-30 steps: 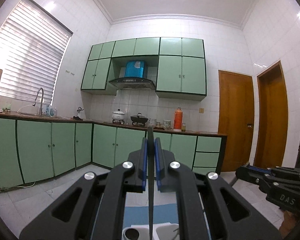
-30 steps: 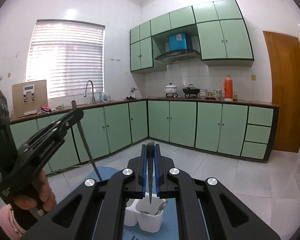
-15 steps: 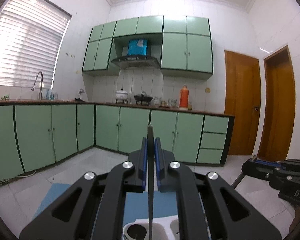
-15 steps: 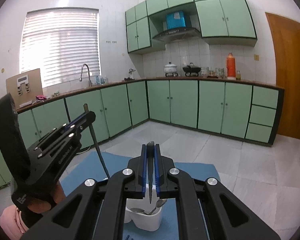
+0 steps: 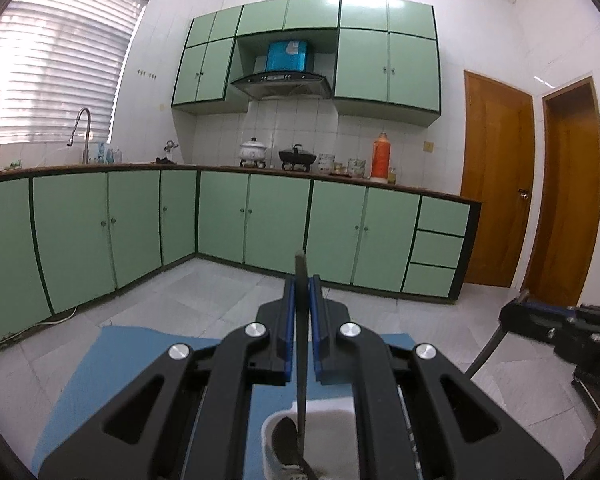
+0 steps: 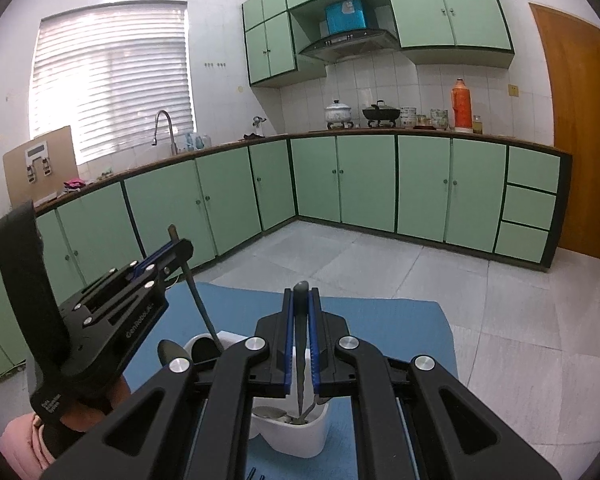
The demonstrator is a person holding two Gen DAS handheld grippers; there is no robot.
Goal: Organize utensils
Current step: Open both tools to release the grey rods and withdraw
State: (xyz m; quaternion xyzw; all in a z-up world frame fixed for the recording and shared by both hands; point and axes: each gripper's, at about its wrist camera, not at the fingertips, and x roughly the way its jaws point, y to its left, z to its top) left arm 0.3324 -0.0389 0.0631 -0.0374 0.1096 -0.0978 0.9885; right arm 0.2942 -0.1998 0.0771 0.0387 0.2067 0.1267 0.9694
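Two utensils are being lowered into a white holder (image 6: 300,432) on a blue mat (image 6: 400,320). The left hand-held gripper (image 5: 301,300) clamps a dark-handled utensil (image 5: 301,360), the right hand-held gripper (image 6: 301,312) a knife (image 6: 301,360); both tips reach the holder's compartments. Next, I judge: lower further, then release.

**Tight over the holder, open everywhere else**

The white utensil holder (image 6: 296,432) stands on the blue mat (image 6: 400,324), and the room above it is crowded. The left gripper (image 6: 178,246) hangs over its left compartment with a dark utensil (image 6: 198,300) slanting down into it; the right gripper (image 6: 300,308) sits over the right compartment, where spoons (image 6: 272,414) already take up space. The two grippers are near each other but apart. The mat to the right and beyond lies bare, as does the tiled floor (image 6: 500,292) up to the green cabinets (image 6: 364,184).
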